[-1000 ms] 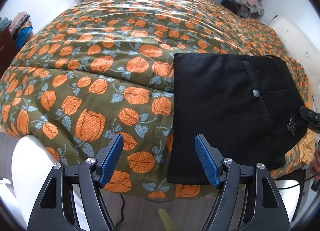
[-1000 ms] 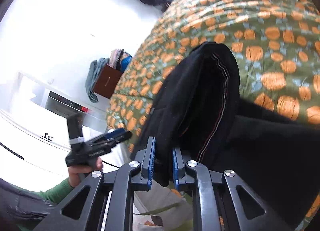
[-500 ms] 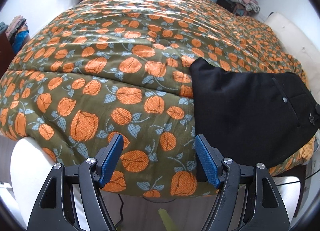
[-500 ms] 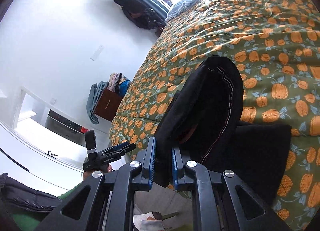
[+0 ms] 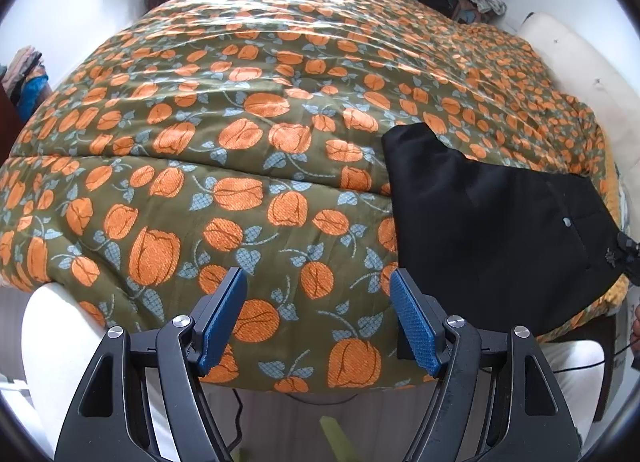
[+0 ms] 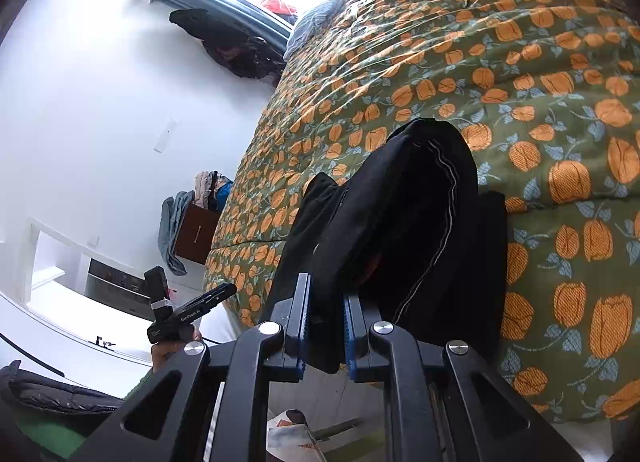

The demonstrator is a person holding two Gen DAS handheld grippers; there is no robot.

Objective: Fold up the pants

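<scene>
- Your right claw (image 6: 324, 336) is clamped on a thick bunch of the black pants (image 6: 400, 230), the blue pads pinching several layers at once, apparently so the fold holds together while you carry it.
- From that grip the cloth arches up and over, a pale seam line running down its side; the rest of the pants (image 5: 492, 222) trail flat on the bed, near the edge closest to you and toward the right-hand corner in the left wrist view.
- Your left claw (image 5: 318, 318) stands apart with nothing between the pads, hovering over the quilt (image 5: 248, 166) just beside the garment's near-left corner, probably waiting to pin or smooth that edge.
- In the right wrist view the same left claw (image 6: 208, 298) sits well clear of the cloth, leaving room for the fold.
- The orange-flowered quilt gives a broad, soft bed surface; expect the pants to drag on it rather than slide.
- Judged from here, the fold is underway, not finished.
</scene>
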